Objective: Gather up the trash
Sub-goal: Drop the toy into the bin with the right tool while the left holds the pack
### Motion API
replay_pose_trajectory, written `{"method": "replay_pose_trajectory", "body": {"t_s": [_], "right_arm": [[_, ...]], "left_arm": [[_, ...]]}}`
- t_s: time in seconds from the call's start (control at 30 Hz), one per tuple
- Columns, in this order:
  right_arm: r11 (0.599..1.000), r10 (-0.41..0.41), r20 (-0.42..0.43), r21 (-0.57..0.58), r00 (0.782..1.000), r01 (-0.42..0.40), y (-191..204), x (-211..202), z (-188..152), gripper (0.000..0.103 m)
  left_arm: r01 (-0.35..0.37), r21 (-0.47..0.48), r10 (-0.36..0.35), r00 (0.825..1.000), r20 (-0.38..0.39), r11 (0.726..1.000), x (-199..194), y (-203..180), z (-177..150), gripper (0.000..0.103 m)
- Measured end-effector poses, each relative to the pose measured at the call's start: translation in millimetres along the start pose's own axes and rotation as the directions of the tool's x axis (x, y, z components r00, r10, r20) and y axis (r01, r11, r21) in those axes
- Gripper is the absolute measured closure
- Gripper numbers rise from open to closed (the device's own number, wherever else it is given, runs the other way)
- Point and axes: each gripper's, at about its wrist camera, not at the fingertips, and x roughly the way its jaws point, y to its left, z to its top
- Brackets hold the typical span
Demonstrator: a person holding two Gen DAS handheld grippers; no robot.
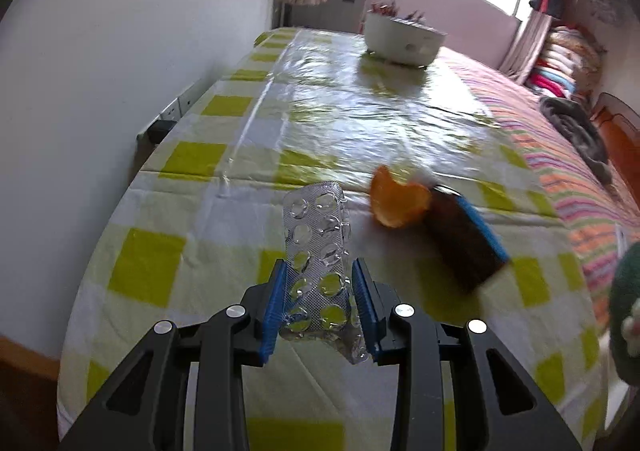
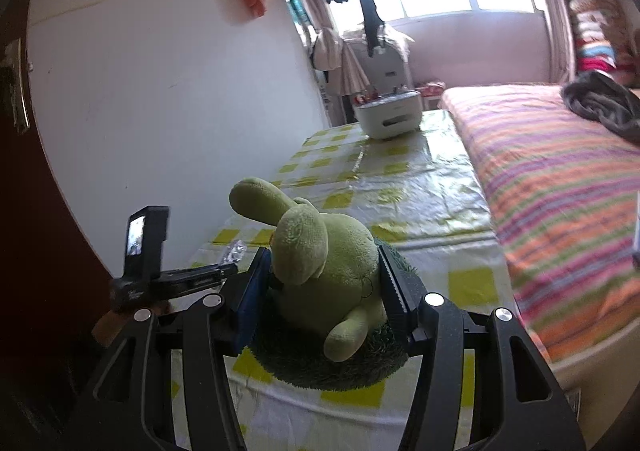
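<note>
Your left tongs (image 1: 320,271) pinch an empty pill strip (image 1: 316,251) above the checked worktop (image 1: 192,235), beside an orange peel (image 1: 396,203). Your right tongs (image 2: 324,271) squeeze a green plush toy (image 2: 320,255) on that worktop.

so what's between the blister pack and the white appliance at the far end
Between the blister pack and the white appliance, only bare checked tablecloth, in the left wrist view.

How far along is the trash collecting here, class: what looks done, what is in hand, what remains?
Done: nothing visibly binned; no bin is in view. In hand: the left gripper is shut on the empty blister pack, and the right gripper clamps the green plush toy. Left: the orange peel on the checked tablecloth beside a dark block.
</note>
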Motion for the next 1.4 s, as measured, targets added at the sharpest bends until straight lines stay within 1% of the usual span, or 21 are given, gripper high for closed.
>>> {"method": "replay_pose_trajectory", "body": {"t_s": [0.07, 0.23, 0.4, 0.5, 0.7, 0.97, 1.17, 1.4], "right_arm": [[1.000, -0.008, -0.004, 0.025, 1.000, 0.008, -6, -8, -8, 0.051], [0.997, -0.030, -0.016, 0.069, 0.999, 0.031, -17, -23, -25, 0.051], [0.995, -0.053, -0.015, 0.085, 0.999, 0.054, -21, -40, -32, 0.051], [0.993, -0.063, -0.011, 0.097, 0.998, 0.064, -24, -47, -35, 0.051], [0.989, -0.089, -0.008, 0.116, 0.996, 0.089, -33, -59, -42, 0.051], [0.981, -0.127, 0.000, 0.149, 0.992, 0.126, -51, -75, -51, 0.051], [0.970, -0.170, 0.020, 0.181, 0.985, 0.164, -73, -99, -55, 0.051], [0.956, -0.217, 0.045, 0.214, 0.975, 0.203, -94, -125, -58, 0.051]], "left_arm": [[0.038, 0.012, -0.038, 0.999, 0.001, 0.999, -12, -8, -12, 0.071], [0.093, 0.037, -0.093, 0.996, -0.002, 0.995, -32, -26, -38, 0.071], [0.123, 0.077, -0.122, 0.992, -0.017, 0.989, -45, -45, -59, 0.070], [0.126, 0.101, -0.125, 0.992, -0.017, 0.987, -53, -54, -66, 0.070], [0.144, 0.123, -0.143, 0.990, -0.011, 0.982, -65, -62, -74, 0.070], [0.184, 0.171, -0.186, 0.983, -0.006, 0.968, -78, -86, -80, 0.070], [0.220, 0.205, -0.225, 0.974, 0.004, 0.954, -89, -108, -81, 0.070], [0.235, 0.247, -0.244, 0.970, 0.004, 0.940, -98, -132, -85, 0.070]]}}
